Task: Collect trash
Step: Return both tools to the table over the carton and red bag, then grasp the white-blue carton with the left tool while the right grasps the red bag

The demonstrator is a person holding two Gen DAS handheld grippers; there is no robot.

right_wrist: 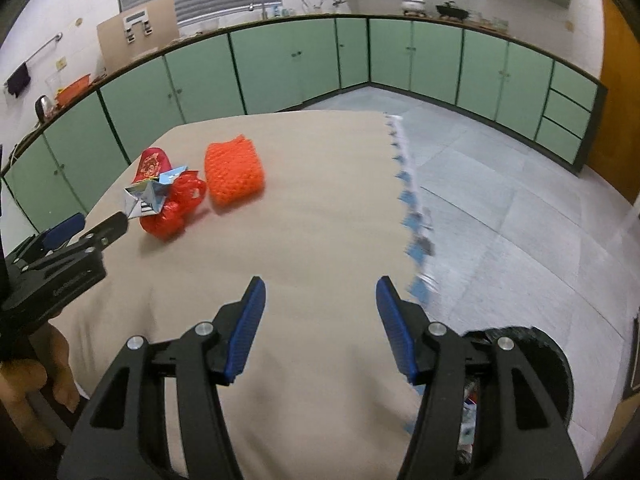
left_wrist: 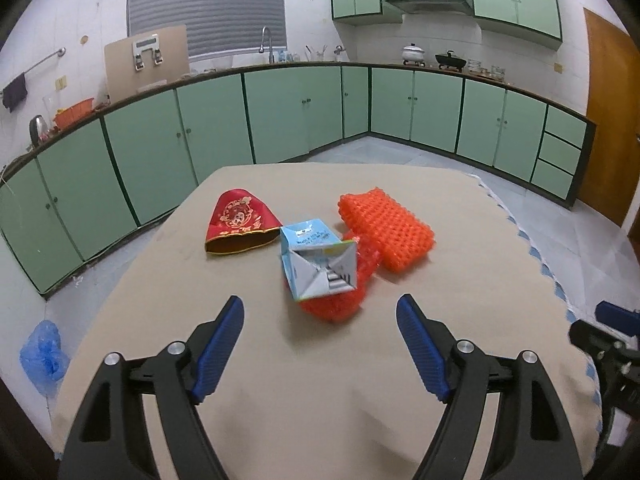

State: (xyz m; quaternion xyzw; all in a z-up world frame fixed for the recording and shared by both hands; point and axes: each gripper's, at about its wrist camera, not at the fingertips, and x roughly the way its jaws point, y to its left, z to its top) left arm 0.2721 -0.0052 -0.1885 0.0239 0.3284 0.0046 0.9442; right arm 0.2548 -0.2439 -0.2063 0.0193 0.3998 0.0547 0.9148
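Carton: a flattened blue-and-white carton lies at mid-frame in the left wrist view, resting partly on a crumpled red foam net.
Orange net: a second, orange foam net sits just right of the carton, touching the red one.
Red pouch: a red embroidered pouch lies left of the carton, near but apart.
Table: tan cloth with bare room in the lower half of both views; its scalloped blue-white edge runs down the right of the right wrist view, blurred low down.
Left gripper: jaws spread wide, holding nothing, short of the carton.
Right gripper: jaws wide apart, empty, over bare cloth near the table edge.
Bin: a dark round bin, lower right, mostly hidden behind the right finger; contents unclear.
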